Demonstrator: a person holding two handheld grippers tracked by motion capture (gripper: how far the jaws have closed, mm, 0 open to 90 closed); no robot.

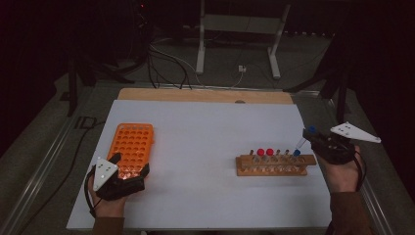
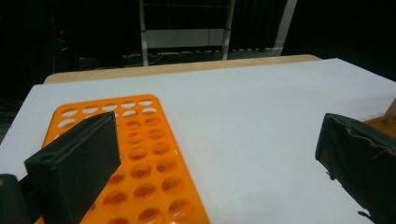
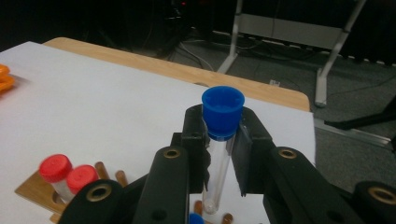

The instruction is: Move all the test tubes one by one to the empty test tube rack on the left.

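At the left of the white table (image 1: 205,122) lies the orange rack (image 1: 132,147), flat, its long side running away from the person, and all the holes that can be seen are empty. The left gripper (image 1: 128,169) rests at the near end of this rack; in the left gripper view its jaws stand wide apart, one over the near holes of the rack (image 2: 140,154) and the other over bare table, and they hold nothing. More to the right stands the wooden rack (image 1: 276,165), with its long side across the table. It carries two red-capped tubes (image 1: 265,152), some plain pegs, and one blue-capped tube (image 1: 296,153) at its right end. At the far right is the right gripper (image 1: 309,137), lifted above the right end of the wooden rack. Its jaws are closed narrow on a clear tube (image 3: 218,158) with a blue cap (image 3: 223,111), and they grip it just under the cap. The tube is nearly upright, a little tilted, with the cap up and the round bottom hanging free over the wooden rack. I judge that this tube is meant for the orange rack, which lies well apart to the left of the jaws. So the right hand must carry it across the table, keep the long axis vertical, and lower the bottom into a hole. The left gripper is much nearer to that rack and could steady it.
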